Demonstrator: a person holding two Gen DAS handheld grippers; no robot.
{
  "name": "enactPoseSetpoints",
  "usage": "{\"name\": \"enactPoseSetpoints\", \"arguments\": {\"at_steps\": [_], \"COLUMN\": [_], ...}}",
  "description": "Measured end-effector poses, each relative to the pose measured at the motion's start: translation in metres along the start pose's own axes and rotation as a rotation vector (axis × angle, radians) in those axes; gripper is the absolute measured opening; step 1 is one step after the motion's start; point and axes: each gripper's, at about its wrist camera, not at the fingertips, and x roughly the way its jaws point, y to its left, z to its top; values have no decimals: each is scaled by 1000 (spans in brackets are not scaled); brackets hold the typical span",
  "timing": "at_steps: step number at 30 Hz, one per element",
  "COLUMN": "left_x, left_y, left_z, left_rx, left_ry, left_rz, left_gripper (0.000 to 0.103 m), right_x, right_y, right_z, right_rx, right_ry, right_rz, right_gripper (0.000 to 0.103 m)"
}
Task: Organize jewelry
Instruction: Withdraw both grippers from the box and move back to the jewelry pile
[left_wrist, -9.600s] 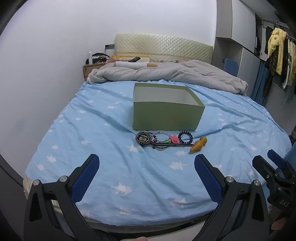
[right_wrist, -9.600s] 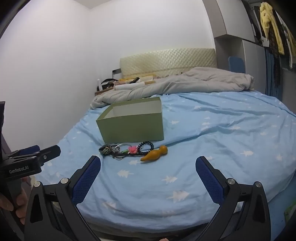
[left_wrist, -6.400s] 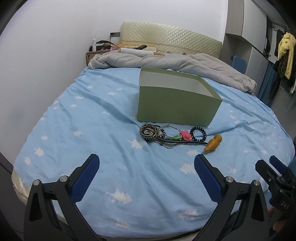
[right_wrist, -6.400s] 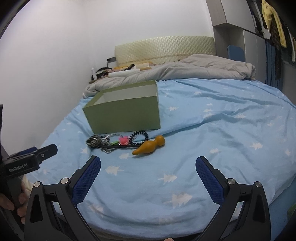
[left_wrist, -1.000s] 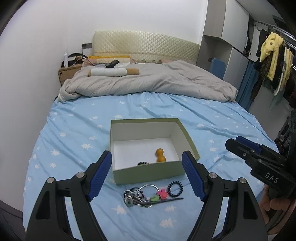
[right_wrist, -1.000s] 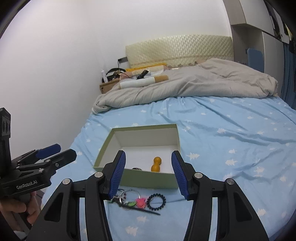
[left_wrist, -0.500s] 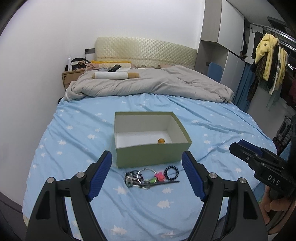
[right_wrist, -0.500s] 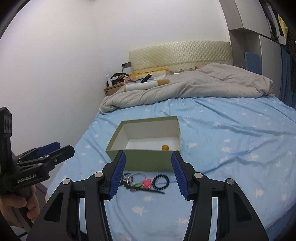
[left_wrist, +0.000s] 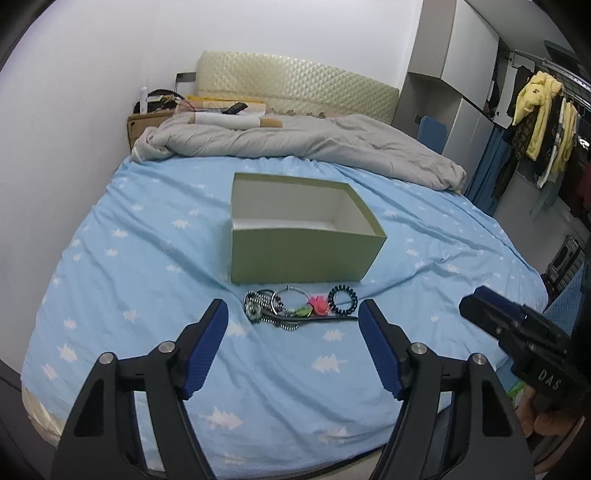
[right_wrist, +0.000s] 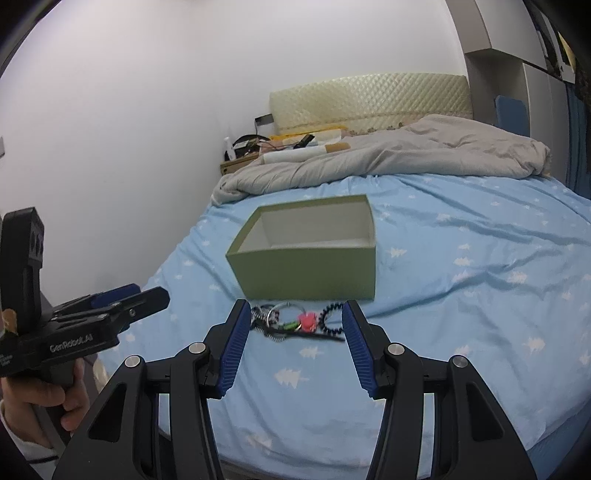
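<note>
Setting: a bed (left_wrist: 155, 266) with a blue, tree-print sheet; a grey duvet (left_wrist: 314, 147) is bunched near the headboard.
Container: an open green box (left_wrist: 301, 254) stands on the sheet; from both views its near wall hides the floor, so its contents cannot be told.
Jewelry: a small cluster lies on the sheet just in front of the box's near wall, outside it.
Cluster, left part: a silver ring (left_wrist: 291, 295) over a beaded chain (left_wrist: 258, 308).
Cluster, middle: a pink flower piece (left_wrist: 318, 304) with a green bit beside it.
Cluster, right part: a black coil bracelet (left_wrist: 342, 297); a thin dark stick (left_wrist: 332, 318) lies along the near edge.
Left gripper (left_wrist: 293, 343): fingers spread wide, empty, held above the sheet short of the cluster.
Right gripper (right_wrist: 291, 341): fingers moderately spread, empty, framing the cluster in its own view and not touching it.
Progress: judged incomplete; every visible piece is outside the box.
Remaining: each piece in the cluster appears yet to be picked up and placed inside.
</note>
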Motion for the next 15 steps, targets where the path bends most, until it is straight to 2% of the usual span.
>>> {"name": "enactPoseSetpoints", "arguments": {"at_steps": [6,15], "left_x": [16,52], "left_y": [5,12], "left_z": [-14,-19], "left_rx": [-19,-30], "left_ry": [40,91], "left_rz": [-14,-48], "left_gripper": [64,54], "right_x": [14,44], "right_y": [-1,-16], "right_z": [-21,-23], "right_rx": [4,17], "right_ry": [39,83], "right_rz": [-11,-47], "right_gripper": [50,48]}}
